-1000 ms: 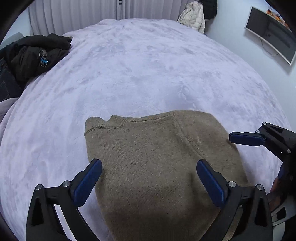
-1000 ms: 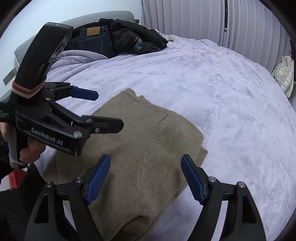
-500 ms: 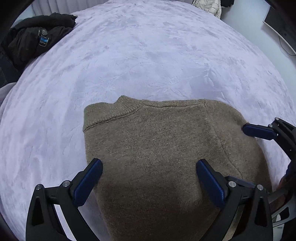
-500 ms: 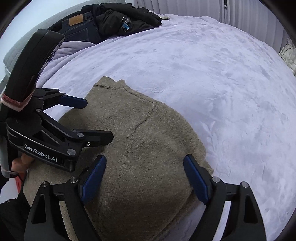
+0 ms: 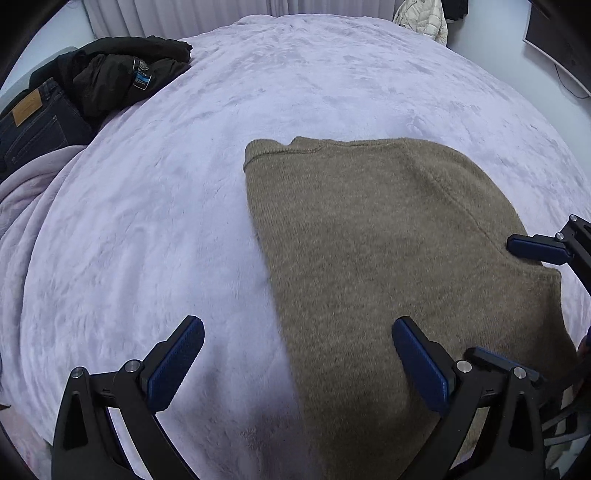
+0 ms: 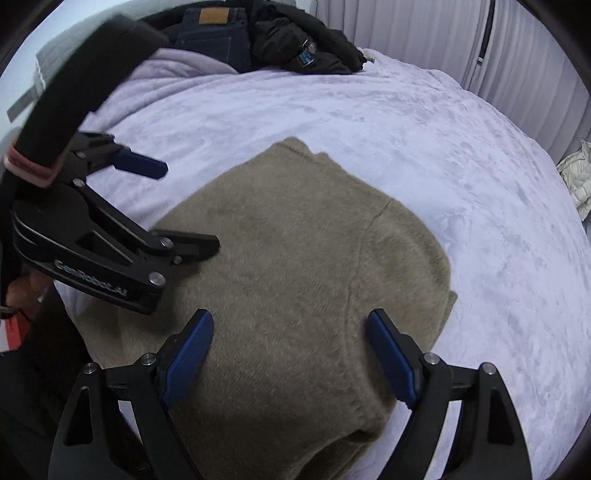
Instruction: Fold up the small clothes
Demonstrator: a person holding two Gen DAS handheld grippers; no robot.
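A folded olive-brown knitted sweater (image 5: pixel 388 258) lies flat on the lavender plush bed cover (image 5: pixel 166 221), filling the centre and lower right of the left wrist frame, its collar toward the top. In the upper left of that frame a black padded jacket (image 5: pixel 118 70) sits on the cover, with dark blue denim jeans (image 5: pixel 33 122) just left of it. A cream puffer jacket (image 5: pixel 421 18) lies at the top right, beyond the bed. In the right wrist frame the sweater sits at centre, the left gripper (image 6: pixel 173 206) at its left edge and the right gripper (image 6: pixel 291 350) above its lower part.
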